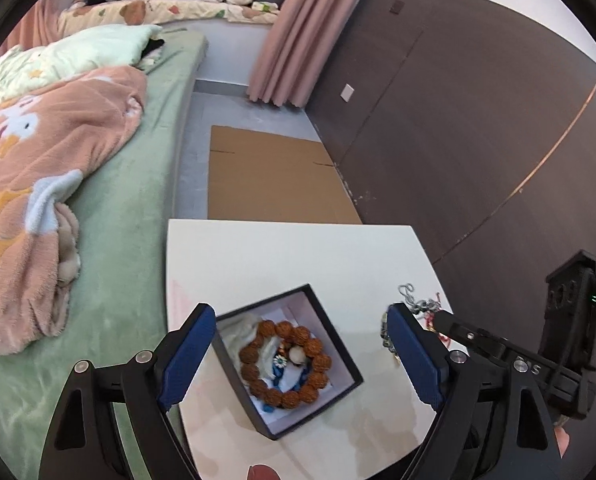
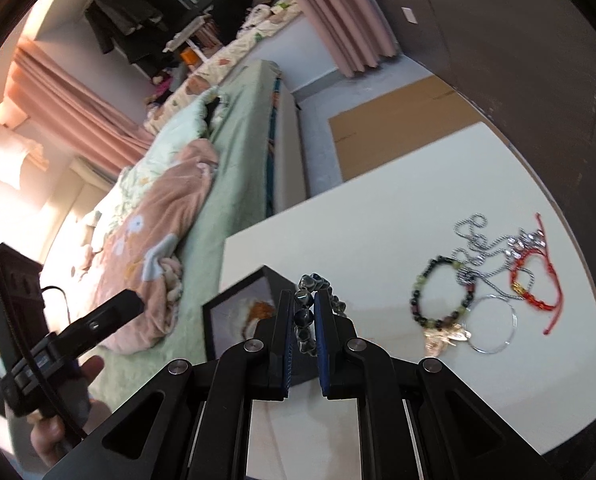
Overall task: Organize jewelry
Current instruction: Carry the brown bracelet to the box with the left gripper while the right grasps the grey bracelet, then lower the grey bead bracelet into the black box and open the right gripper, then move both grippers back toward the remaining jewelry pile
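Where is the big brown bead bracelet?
In the left wrist view, the brown wooden-bead bracelet lies inside the open black box on the white table, between the open left claw's blue pads.

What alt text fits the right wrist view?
The right hand-held gripper is shut on a dark beaded bracelet beside an open black box on a white table. More bracelets and a silver chain lie to the right.
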{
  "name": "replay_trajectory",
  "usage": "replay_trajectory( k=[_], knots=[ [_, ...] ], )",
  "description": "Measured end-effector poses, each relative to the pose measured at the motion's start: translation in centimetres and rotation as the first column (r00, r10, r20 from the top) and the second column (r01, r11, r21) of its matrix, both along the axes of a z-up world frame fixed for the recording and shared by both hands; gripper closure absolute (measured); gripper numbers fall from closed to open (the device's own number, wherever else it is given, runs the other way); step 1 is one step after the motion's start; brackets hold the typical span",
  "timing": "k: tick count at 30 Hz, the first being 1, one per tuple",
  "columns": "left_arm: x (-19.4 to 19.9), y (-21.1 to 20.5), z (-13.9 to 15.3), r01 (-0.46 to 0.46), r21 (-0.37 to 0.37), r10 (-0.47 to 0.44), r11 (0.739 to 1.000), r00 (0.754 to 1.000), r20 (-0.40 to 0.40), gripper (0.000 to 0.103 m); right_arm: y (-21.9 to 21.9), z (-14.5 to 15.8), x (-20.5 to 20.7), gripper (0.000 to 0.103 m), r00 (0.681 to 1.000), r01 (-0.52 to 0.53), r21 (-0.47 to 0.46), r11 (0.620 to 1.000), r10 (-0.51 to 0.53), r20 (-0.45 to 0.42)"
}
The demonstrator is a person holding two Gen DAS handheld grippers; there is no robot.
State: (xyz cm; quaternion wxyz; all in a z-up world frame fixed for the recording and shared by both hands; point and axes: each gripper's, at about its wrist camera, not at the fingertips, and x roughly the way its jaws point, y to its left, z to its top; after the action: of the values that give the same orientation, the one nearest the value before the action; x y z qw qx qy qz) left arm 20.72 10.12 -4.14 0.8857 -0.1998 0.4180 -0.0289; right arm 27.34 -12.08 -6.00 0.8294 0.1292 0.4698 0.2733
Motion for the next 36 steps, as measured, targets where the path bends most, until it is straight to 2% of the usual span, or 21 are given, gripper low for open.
replay_trajectory(
  k=[10,17,19,21,23,36],
  knots=[
    [0.3,2.3,-0.1,-0.033,-0.016,0.033,0.999,0.999,0.012,0.015,3.8,0.5,-1.1,0.091,0.992,-0.123,0.133,0.984,0.119,0.038],
    [0.3,3.5,-0.4,-0.056,-0.031,0.056,0.998,0.998,0.009,0.015,6.0,-0.1,-1.5,0.091,0.984,-0.176,0.157,0.972,0.172,0.039],
    [0.4,3.5,-0.5,-0.057,-0.033,0.057,0.998,0.998,0.008,0.015,6.4,-0.6,-1.3,0.086,0.982,-0.188,0.149,0.971,0.189,0.011],
    [0.4,3.4,-0.5,-0.055,-0.033,0.056,0.998,0.998,0.008,0.015,6.4,-1.0,-1.2,0.055,0.982,-0.182,0.149,0.972,0.186,-0.015],
    [0.4,3.3,-0.5,-0.052,-0.033,0.052,0.998,0.999,0.009,0.015,5.8,-0.9,-1.2,0.042,0.988,-0.155,0.145,0.977,0.156,-0.001],
    [1.2,0.2,0.0,0.019,-0.034,-0.018,0.999,1.000,0.024,0.015,-0.4,0.5,0.3,0.042,1.000,-0.015,0.139,0.990,0.015,-0.003]
  ],
)
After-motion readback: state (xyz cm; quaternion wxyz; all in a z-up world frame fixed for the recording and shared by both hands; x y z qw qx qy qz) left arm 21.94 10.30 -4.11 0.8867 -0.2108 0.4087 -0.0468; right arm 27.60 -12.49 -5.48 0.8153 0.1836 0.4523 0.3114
